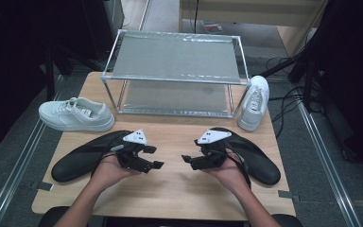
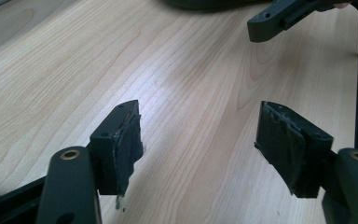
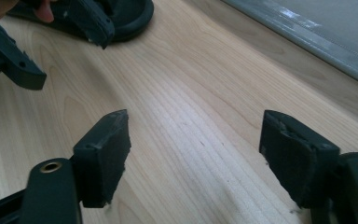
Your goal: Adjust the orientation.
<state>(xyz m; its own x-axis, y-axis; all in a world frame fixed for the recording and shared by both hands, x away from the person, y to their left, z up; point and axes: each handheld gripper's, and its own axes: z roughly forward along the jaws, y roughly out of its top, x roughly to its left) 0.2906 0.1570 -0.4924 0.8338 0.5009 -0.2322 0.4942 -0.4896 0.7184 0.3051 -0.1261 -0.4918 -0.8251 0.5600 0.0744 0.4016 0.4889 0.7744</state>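
My left gripper (image 1: 156,157) is held in a hand over the middle of the wooden table (image 1: 179,189). It points right, and its jaws are open with nothing between them. My right gripper (image 1: 190,152) faces it from the right, a short gap away, also open and empty. In the left gripper view, the left gripper (image 2: 198,112) frames bare wood between its pads, with the right gripper's jaw tip (image 2: 279,18) at the top right. The right gripper (image 3: 196,116) likewise looks over bare wood in the right gripper view, with the left gripper's jaw tip (image 3: 14,63) at the top left.
A metal two-shelf rack (image 1: 175,78) stands at the back of the table. One white sneaker (image 1: 75,115) lies to its left and another (image 1: 254,101) to its right. A black shoe (image 1: 85,153) lies behind the left hand, and a second black shoe (image 1: 255,156) behind the right.
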